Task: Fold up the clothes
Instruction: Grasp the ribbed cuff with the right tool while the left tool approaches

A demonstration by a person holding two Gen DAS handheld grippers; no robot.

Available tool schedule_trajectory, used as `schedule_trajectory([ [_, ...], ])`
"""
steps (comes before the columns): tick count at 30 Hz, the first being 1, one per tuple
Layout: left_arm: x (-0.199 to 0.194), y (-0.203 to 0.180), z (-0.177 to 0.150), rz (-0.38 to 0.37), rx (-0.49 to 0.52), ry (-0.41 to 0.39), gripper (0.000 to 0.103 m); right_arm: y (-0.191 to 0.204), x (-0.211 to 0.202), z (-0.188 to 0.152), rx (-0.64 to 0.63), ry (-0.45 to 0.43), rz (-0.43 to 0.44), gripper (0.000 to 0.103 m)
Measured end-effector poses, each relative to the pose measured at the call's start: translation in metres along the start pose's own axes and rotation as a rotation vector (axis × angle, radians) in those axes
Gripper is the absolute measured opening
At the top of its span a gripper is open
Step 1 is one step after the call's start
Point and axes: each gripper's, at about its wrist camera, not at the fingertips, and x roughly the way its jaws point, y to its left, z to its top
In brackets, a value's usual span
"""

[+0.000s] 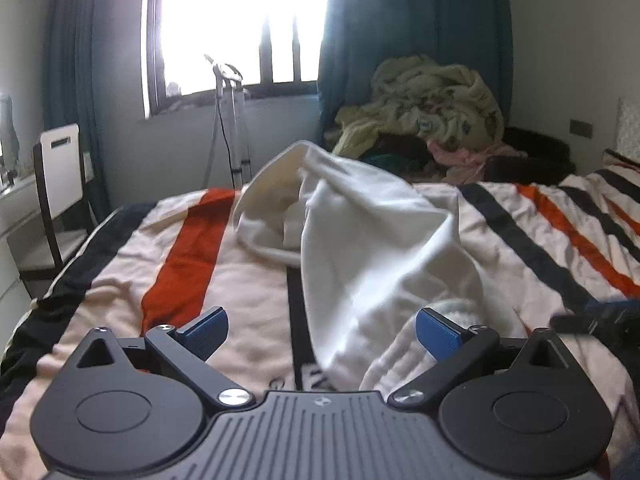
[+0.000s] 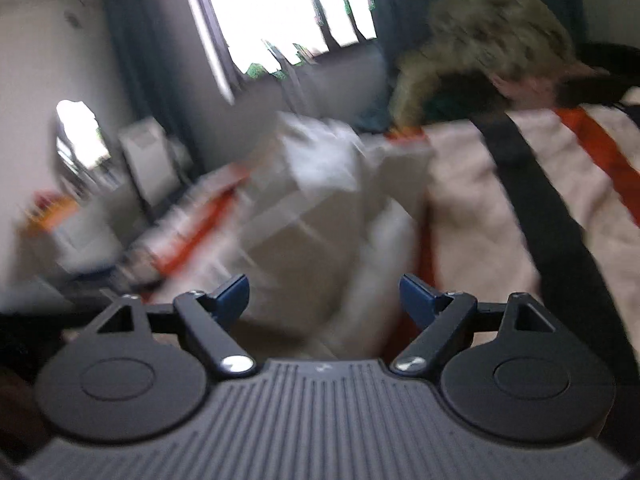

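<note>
Clearly soft and light, the crumpled white cotton garment [image 1: 360,240] is lying heaped mid-bed on the striped cream, orange and black bedspread [image 1: 256,304]. Both the left gripper [image 1: 322,334] and right gripper [image 2: 324,296] are hovering, jaws wide and empty; its near hem is looking easiest to pinch.

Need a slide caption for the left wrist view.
Open left hand-held gripper over a rumpled white garment on the striped bedspread.

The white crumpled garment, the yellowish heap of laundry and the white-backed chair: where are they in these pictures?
White crumpled garment [image 1: 360,232]: left wrist view, on its broad middle fold.
Yellowish heap of laundry [image 1: 432,100]: left wrist view, on the upper middle of the pile.
White-backed chair [image 1: 60,164]: left wrist view, on its backrest panel.
</note>
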Motion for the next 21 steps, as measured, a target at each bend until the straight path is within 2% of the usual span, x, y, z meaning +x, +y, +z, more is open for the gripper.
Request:
schedule_trajectory([
  [2,0.002,-0.003,-0.003,-0.032,0.032,0.020,0.102,0.000,0.013,-0.010,0.001,0.091,-0.042,0.084],
  [4,0.003,-0.014,-0.006,-0.043,0.096,0.024,0.102,0.003,0.023,-0.016,-0.011,0.147,-0.033,0.083],
  [8,0.011,-0.032,-0.014,-0.058,0.204,0.043,0.102,0.013,0.038,-0.020,-0.047,0.198,-0.025,0.083],
  [11,0.019,-0.039,-0.016,-0.057,0.234,0.057,0.102,0.012,0.056,-0.024,0.009,0.262,-0.020,0.082],
  [13,0.027,-0.041,-0.016,-0.042,0.242,0.060,0.102,0.008,0.064,-0.026,0.056,0.266,-0.025,0.066],
  [15,0.032,-0.043,-0.017,-0.025,0.252,0.050,0.102,0.007,0.062,-0.026,0.092,0.230,-0.032,0.034],
  [16,0.034,-0.044,-0.017,-0.016,0.258,0.046,0.102,0.006,0.061,-0.026,0.110,0.212,-0.036,0.032],
  [17,0.035,-0.046,-0.017,-0.008,0.265,0.042,0.102,0.006,0.054,-0.024,0.121,0.166,-0.044,0.025],
  [21,0.036,-0.052,-0.016,0.000,0.278,0.000,0.102,0.014,0.022,-0.014,0.082,-0.019,-0.093,0.017],
])
